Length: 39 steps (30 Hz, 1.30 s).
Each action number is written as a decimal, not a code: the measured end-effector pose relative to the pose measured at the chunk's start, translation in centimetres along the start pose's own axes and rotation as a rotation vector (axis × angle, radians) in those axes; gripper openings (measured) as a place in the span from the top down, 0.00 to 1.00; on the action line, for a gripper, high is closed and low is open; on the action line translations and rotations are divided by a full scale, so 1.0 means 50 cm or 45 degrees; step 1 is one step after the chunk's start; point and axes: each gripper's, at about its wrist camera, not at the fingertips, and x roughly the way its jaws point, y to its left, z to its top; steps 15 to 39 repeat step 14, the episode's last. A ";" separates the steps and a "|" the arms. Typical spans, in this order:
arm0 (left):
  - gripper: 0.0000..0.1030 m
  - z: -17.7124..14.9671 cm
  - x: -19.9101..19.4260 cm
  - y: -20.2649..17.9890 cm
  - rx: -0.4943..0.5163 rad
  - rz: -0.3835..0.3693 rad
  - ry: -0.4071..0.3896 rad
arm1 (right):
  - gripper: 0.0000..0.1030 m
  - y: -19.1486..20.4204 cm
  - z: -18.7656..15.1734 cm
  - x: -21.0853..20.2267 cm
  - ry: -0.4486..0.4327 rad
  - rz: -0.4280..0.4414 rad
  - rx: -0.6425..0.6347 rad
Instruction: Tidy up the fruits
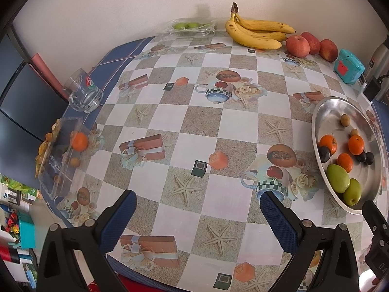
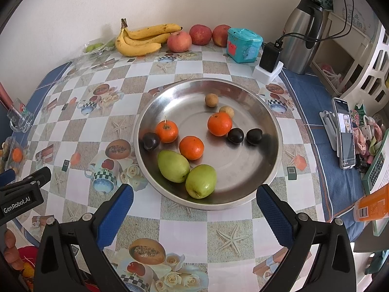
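Observation:
A steel plate [image 2: 255, 182] holds three tangerines [image 2: 191, 147], two green fruits [image 2: 200, 181], three dark plums [image 2: 235, 135] and two small brown fruits [image 2: 211, 100]. The plate also shows at the right of the left wrist view [image 1: 323, 112]. Bananas [image 2: 141, 40] and three red apples [image 2: 179, 41] lie by the wall. A clear box [image 1: 60, 155] at the left table edge holds a tangerine [image 1: 79, 141]. My right gripper [image 2: 194, 199] is open and empty, just in front of the plate. My left gripper [image 1: 198, 202] is open and empty above the tablecloth.
A glass mug [image 1: 83, 92] stands at the left edge. A clear pack of green fruits [image 1: 192, 26] lies by the wall. A teal box [image 2: 244, 45], a charger [image 2: 268, 58], a steel kettle [image 2: 304, 34] and a phone on a stand [image 2: 345, 133] are at the right.

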 end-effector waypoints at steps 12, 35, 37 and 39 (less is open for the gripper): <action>0.00 -0.001 -0.001 0.006 -0.018 -0.023 -0.014 | 0.02 -0.001 0.000 0.001 0.005 0.001 0.002; 0.00 -0.001 -0.003 0.005 -0.020 -0.024 -0.017 | 0.02 -0.002 0.000 0.002 0.006 0.001 0.003; 0.00 -0.001 -0.003 0.005 -0.020 -0.024 -0.017 | 0.02 -0.002 0.000 0.002 0.006 0.001 0.003; 0.00 -0.001 -0.003 0.005 -0.020 -0.024 -0.017 | 0.02 -0.002 0.000 0.002 0.006 0.001 0.003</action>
